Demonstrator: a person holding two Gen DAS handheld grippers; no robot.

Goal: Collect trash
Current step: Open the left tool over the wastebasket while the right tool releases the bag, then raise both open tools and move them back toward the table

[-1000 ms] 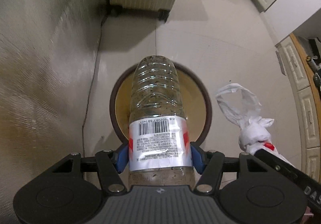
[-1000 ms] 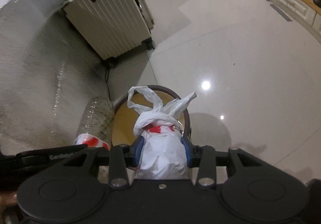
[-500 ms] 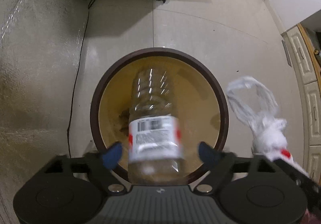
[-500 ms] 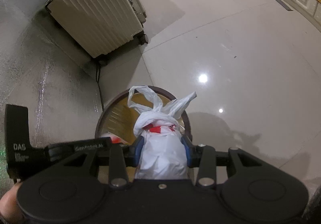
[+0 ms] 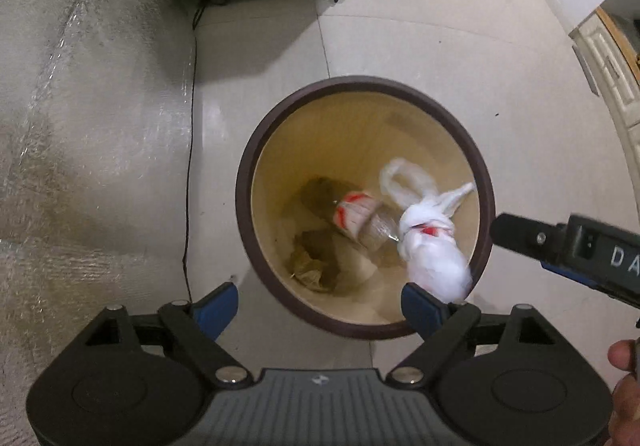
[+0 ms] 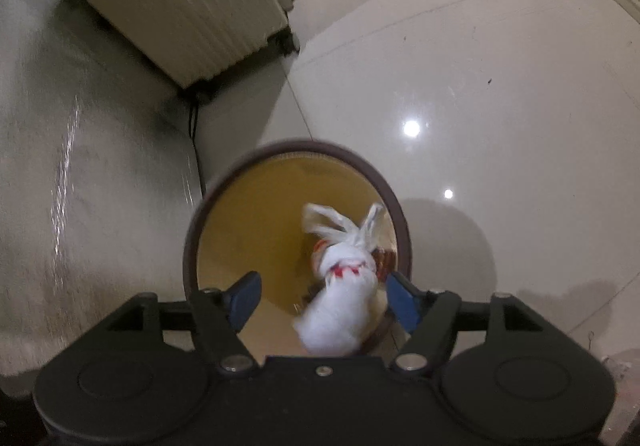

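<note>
Over the round brown-rimmed wooden bin (image 5: 362, 84), left gripper (image 5: 320, 304) gapes empty; clear plastic bottle with red-white label (image 5: 358, 216) lies at the bottom. Right gripper (image 6: 322, 296), jaws just opened, has let go of the tied white plastic bag (image 6: 340, 298), blurred, by the near rim. Risk: it snags there and tips onto the floor.

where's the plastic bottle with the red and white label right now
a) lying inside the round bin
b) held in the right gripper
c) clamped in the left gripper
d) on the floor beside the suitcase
a: the left wrist view shows the plastic bottle lying on its side at the bottom of the bin, with the left gripper open and empty above it.
</note>
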